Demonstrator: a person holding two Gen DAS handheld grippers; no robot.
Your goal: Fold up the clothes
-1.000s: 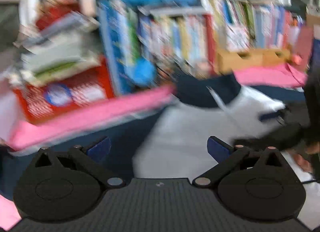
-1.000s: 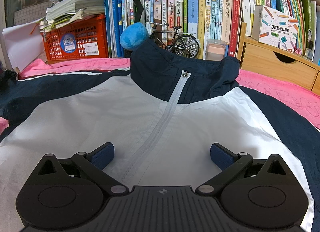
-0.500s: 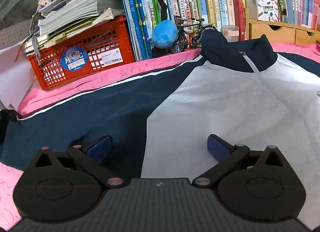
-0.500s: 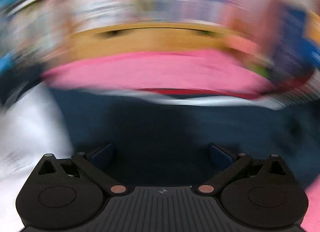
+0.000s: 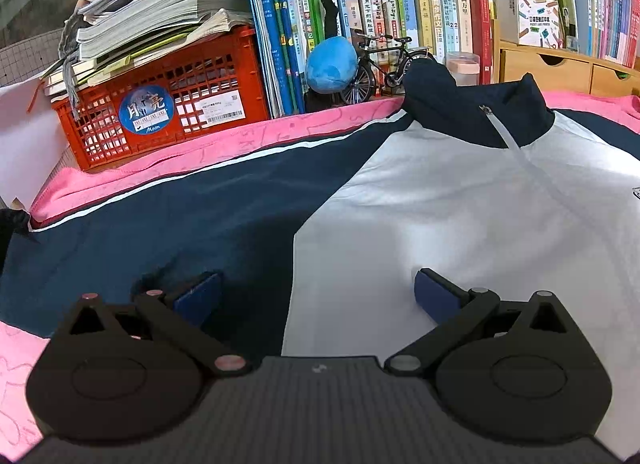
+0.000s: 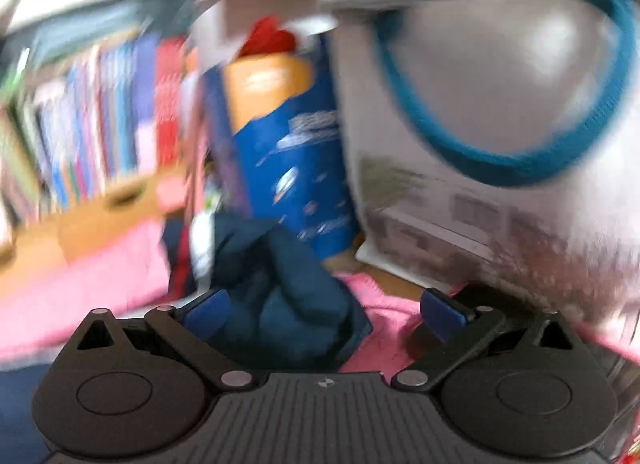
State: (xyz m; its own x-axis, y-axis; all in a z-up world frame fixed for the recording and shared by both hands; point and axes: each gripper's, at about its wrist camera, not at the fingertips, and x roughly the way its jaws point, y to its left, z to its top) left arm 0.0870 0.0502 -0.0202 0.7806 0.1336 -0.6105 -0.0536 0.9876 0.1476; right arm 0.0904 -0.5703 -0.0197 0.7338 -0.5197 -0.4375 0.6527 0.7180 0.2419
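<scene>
Two colours make up the jacket (image 5: pixel 460 199): a smooth, slightly shiny white chest panel and matte navy sleeves and stand-up collar, with a pale zip running down from the collar. It lies spread flat on a pink textured cloth (image 5: pixel 132 179), in front of a red plastic lattice crate (image 5: pixel 160 103) stacked with paper and a row of upright books (image 5: pixel 400 23). My left gripper (image 5: pixel 318 294) is wide open, one blue pad over the navy sleeve and the other over the white panel, gripping nothing. My right gripper (image 6: pixel 324 310) is also spread wide, its view badly blurred; a bunched navy sleeve end (image 6: pixel 288 284) sits between its fingers on the pink cloth, unclamped.
</scene>
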